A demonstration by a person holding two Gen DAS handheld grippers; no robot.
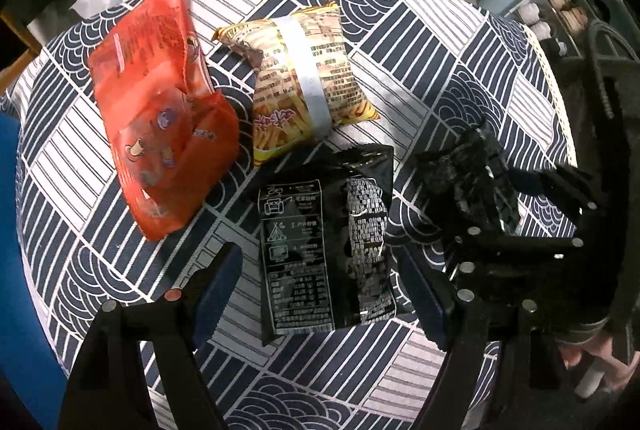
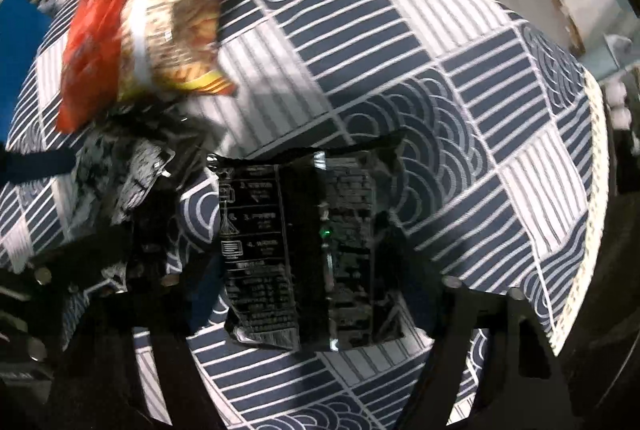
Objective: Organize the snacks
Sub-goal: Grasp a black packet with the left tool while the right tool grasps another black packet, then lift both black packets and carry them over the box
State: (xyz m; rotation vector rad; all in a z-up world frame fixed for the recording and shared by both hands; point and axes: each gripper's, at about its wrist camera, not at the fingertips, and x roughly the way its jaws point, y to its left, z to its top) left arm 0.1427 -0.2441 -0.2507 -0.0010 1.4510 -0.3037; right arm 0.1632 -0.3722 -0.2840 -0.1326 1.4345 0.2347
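Left gripper [image 1: 320, 294]: fingers spread wide, black snack pack [image 1: 324, 254] lying flat on the counter [image 1: 460, 41] between them, long axis running straight away from the camera.

Right gripper [image 2: 316, 270]: also wide, straddling a second black pack [image 2: 304, 250], same orientation.

Each hand is nearest its own pack.

Further off: fries bag [image 1: 308, 77], then orange bag [image 1: 160, 109].
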